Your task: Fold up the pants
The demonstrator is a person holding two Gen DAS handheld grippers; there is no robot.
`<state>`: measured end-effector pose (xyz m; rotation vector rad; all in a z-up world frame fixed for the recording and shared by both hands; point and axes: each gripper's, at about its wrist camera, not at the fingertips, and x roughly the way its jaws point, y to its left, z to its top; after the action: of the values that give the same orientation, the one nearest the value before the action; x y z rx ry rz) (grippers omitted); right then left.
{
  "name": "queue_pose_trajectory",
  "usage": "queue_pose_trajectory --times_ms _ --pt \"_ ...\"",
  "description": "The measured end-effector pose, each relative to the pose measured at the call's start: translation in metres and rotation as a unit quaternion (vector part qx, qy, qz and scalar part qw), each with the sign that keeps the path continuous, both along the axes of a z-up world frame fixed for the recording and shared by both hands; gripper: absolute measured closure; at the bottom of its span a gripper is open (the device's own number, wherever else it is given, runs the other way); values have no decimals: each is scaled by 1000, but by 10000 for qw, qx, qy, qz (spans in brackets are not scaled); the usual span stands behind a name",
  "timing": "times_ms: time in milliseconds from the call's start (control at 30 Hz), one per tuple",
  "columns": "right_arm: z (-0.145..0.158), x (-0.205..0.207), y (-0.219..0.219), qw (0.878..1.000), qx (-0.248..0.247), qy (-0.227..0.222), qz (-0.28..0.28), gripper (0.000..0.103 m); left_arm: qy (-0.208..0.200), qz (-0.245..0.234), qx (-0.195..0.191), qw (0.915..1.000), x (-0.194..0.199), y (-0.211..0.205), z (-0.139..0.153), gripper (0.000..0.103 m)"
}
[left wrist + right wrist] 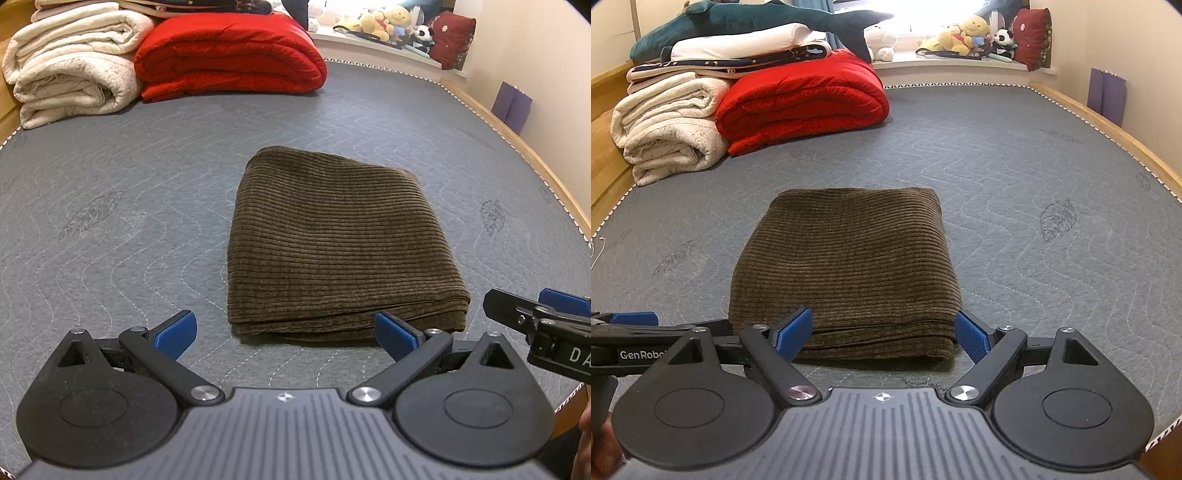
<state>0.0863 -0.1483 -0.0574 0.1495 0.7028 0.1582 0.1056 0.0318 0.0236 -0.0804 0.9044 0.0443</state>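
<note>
Nearest the left wrist camera, the left tongs point(284, 334) stand wide apart and hold nothing; the blue pads point(176, 332) hover over the mattress point(110, 221), and I cannot tell whether they touch it. The right-hand pad sits at the near edge of the folded pants point(332, 240), seemingly just short of the cloth. The right tongs point(882, 338) are likewise spread wide and empty, their two blue pads framing the near folded edge of the pants point(846, 266) from either side (contact cannot be judged from this angle). In the left view the right tongs point(535, 306) show at the right edge, just beside the pants' near right corner.

The pants, brown ribbed corduroy, lie folded into a compact, flat rectangle on the grey quilted mattress, directly ahead of both tongs, layers stacked at the near edge.

Farther back, well apart from the pants, a folded red quilt point(801, 99) rests beside cream blankets point(665, 125), with a plush shark point(757, 18) on top of the pile. Stuffed toys point(964, 37) line the windowsill beyond.
</note>
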Motion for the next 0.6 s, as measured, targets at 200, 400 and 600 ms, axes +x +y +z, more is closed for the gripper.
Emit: queue_pose_trajectory --times_ms 200,400,600 --pt "0 0 1 10000 -5 9 1 18 -4 -15 10 10000 0 -1 0 0" --pt "1 1 0 10000 -13 20 14 18 -13 -50 31 10000 0 -1 -1 0" --pt "1 1 0 10000 -10 25 21 18 -17 -62 34 10000 0 -1 -1 0"
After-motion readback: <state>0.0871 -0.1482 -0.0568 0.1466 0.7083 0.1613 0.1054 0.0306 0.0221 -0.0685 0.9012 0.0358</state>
